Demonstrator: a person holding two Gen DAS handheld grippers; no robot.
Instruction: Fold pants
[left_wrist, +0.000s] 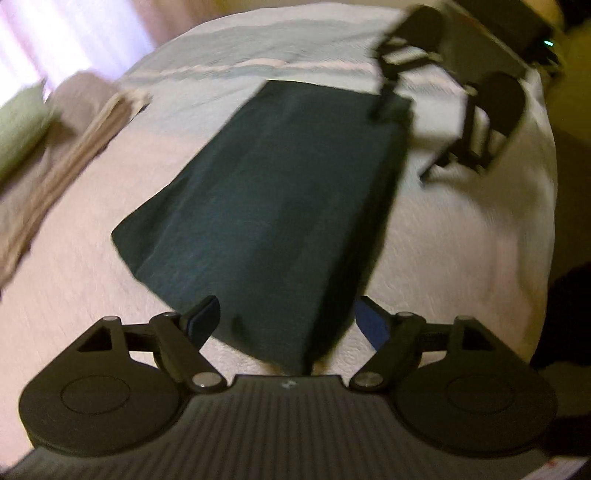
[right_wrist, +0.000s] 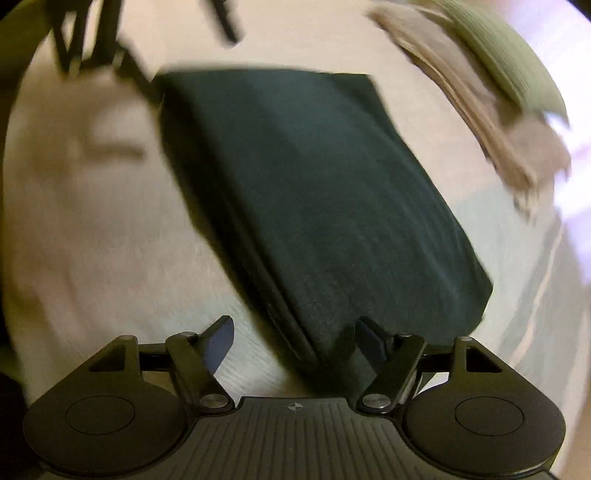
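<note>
Dark green pants (left_wrist: 273, 192) lie folded into a long rectangle on a pale bedcover (left_wrist: 461, 240). My left gripper (left_wrist: 288, 319) is open, and the near end of the pants lies between and below its blue-padded fingers. At the far right corner of the pants my right gripper (left_wrist: 406, 136) shows blurred, its fingers spread. From the opposite end, the right wrist view has the pants (right_wrist: 314, 192) running away from my open right gripper (right_wrist: 295, 328), whose right finger sits over the fabric's near corner. The left gripper (right_wrist: 184, 55) is a blur at the top left. Neither holds cloth.
A stack of folded beige cloth (left_wrist: 74, 147) and a green pillow (left_wrist: 22, 125) lie along one side of the bed, seen also as beige cloth (right_wrist: 480, 122) and pillow (right_wrist: 509, 62). The bed edge (left_wrist: 550, 206) drops off to dark floor on the right.
</note>
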